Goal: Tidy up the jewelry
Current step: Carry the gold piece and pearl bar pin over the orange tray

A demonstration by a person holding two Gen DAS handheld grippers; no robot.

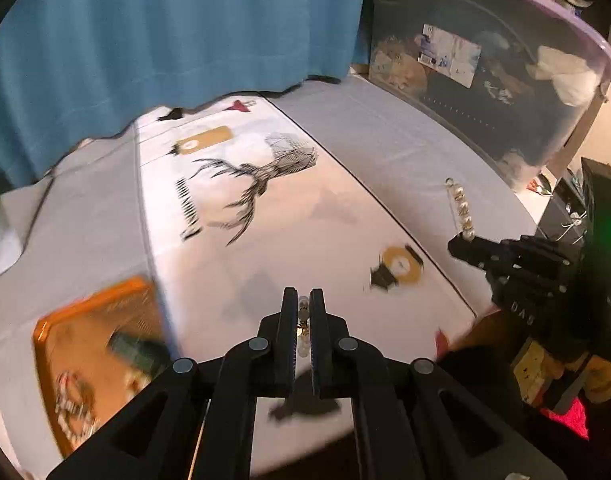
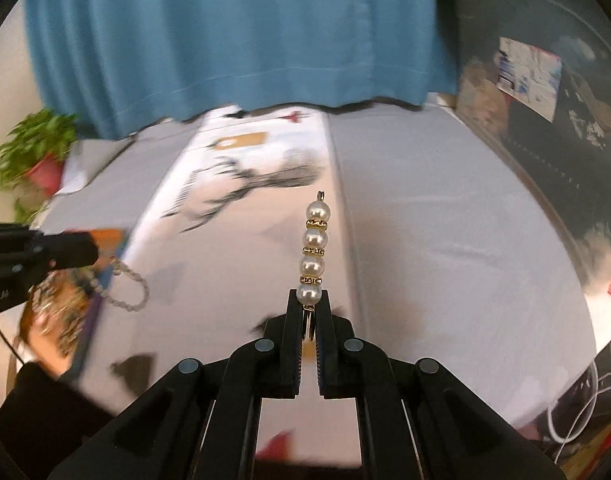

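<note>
While both hands carried jewellery above the cloth-covered counter, the step in hand looked like a transfer of two pieces toward storage, and doing it well meant keeping each grip firm and the travel smooth.

From the left wrist view, the left tool stood nearly shut, pinching a pale beaded piece with a small gold link between its black pads. An orange rectangular tray, blurred at the lower left of the frame, already held a loop of pale beads and something dark. At the right of the frame the right tool showed side-on, with a gold pin strung with four white pearls standing out of its tip.

From the right wrist view, the right tool was likewise almost closed, clamping that pearl pin by its wire end just below the lowest pearl, so the pearls projected toward the middle of the frame. The left tool appeared at the left edge, over the tray, with a strand of pale beads hanging beneath it.

I judged that the pin, held only at its thin base, could pivot; it should be lowered slowly and let go only once resting in the tray.
</note>
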